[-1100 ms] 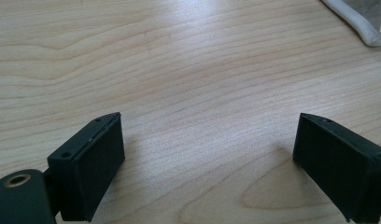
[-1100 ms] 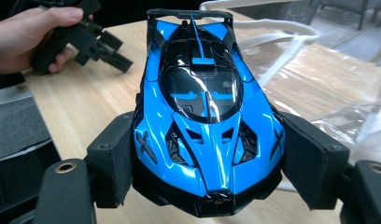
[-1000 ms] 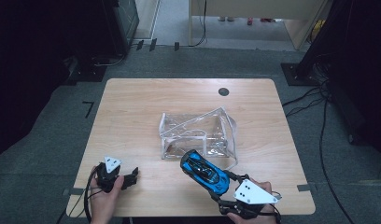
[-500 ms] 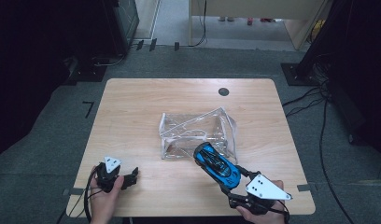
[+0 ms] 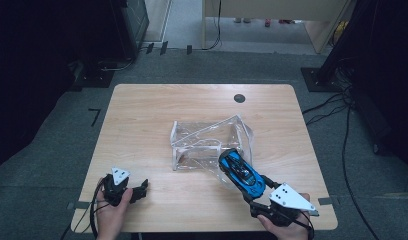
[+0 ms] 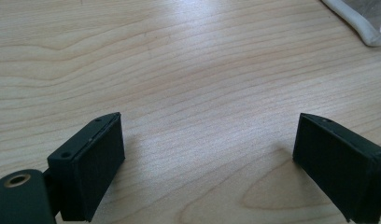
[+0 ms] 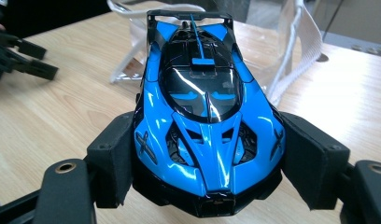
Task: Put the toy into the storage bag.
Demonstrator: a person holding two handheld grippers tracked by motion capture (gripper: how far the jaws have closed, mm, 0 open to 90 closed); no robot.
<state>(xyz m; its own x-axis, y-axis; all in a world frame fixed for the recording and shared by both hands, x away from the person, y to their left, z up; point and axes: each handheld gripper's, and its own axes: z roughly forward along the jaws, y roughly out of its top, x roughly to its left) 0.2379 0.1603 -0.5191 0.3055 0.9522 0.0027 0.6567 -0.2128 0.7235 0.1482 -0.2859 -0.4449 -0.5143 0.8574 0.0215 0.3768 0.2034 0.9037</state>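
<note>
A glossy blue and black toy sports car (image 5: 240, 173) (image 7: 205, 116) is held by its front end in my right gripper (image 5: 256, 192) (image 7: 207, 177), which is shut on it. The car's tail points toward a clear plastic bag (image 5: 207, 142) (image 7: 291, 56) in the middle of the table, at the bag's near right corner. My left gripper (image 5: 138, 190) (image 6: 207, 154) rests at the table's front left, open, with bare wood between its jaws. It also appears far off in the right gripper view as the left gripper (image 7: 20, 56).
The wooden table (image 5: 142, 130) has a round black grommet (image 5: 239, 98) near its far edge. A corner of the bag (image 6: 361, 21) lies beyond the left gripper. Cables and dark furniture stand on the grey floor around the table.
My right gripper has carried the blue car to the right and a little farther from me, along the bag's near side. The left gripper has stayed put.
</note>
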